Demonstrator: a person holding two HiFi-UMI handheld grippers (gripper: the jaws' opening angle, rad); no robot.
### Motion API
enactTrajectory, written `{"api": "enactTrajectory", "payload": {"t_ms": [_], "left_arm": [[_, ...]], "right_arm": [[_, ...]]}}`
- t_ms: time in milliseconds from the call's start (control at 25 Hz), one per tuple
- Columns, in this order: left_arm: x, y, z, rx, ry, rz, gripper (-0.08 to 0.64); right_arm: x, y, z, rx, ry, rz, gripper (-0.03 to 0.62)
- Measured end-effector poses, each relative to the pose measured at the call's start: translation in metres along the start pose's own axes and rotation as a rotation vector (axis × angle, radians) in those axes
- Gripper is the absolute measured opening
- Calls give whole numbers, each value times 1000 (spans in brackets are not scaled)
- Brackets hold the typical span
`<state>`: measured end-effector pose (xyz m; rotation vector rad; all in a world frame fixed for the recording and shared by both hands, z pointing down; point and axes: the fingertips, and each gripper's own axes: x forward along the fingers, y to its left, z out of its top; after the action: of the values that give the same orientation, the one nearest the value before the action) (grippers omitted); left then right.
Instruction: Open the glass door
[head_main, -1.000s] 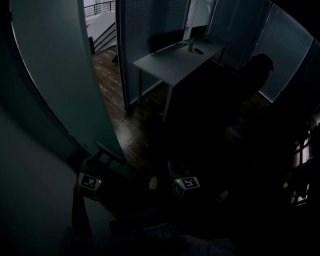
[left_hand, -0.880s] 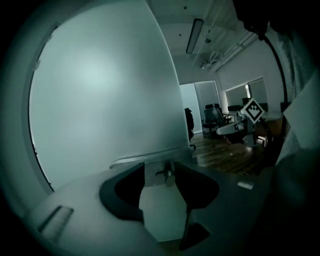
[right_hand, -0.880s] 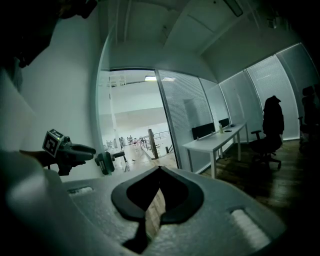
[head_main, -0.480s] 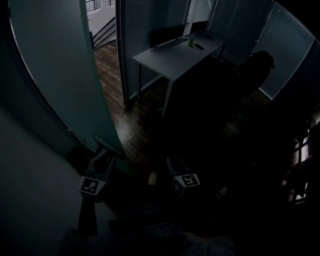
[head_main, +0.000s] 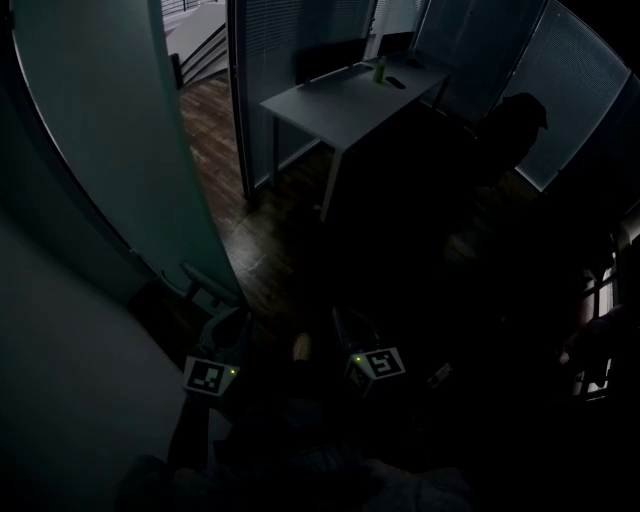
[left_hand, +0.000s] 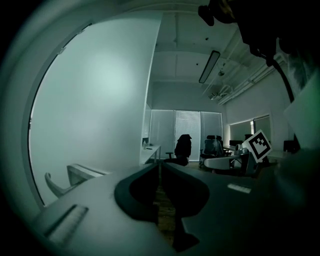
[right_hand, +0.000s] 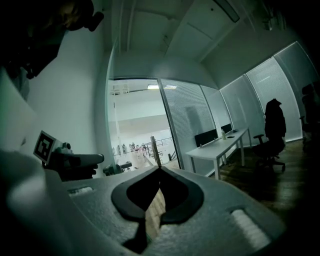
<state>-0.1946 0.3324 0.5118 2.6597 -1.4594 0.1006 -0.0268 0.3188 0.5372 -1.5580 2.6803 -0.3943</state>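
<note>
Just closed down to a slit, the fingers of the left gripper (left_hand: 160, 166), with nothing between them. Shut too on the right gripper (right_hand: 159, 168), empty. Just left of the left gripper, seemingly clear of it in the gloom: the handle (left_hand: 70, 176) of the glass door (head_main: 110, 150), swung open. Beyond, a table (head_main: 345, 100).

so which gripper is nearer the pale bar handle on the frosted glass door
Left. The left gripper sits just beside the handle, not gripping it; the right gripper hangs farther to its right.

Pale-green glass door (head_main: 110, 150), white desk (head_main: 340, 100), dk-brown wood floor (head_main: 212, 135)
</note>
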Motion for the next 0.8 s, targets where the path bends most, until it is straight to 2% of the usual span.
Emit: {"api": "enactTrajectory", "payload": {"t_ms": [240,800], "left_arm": [[0,-18,-7,-18,5,-21,9],[-2,-39,-14,15,12,-48,5]], "right_arm": [[-18,0,5,22,-26,-22,3],[-37,12,-8,-2,-7,15,3]]}}
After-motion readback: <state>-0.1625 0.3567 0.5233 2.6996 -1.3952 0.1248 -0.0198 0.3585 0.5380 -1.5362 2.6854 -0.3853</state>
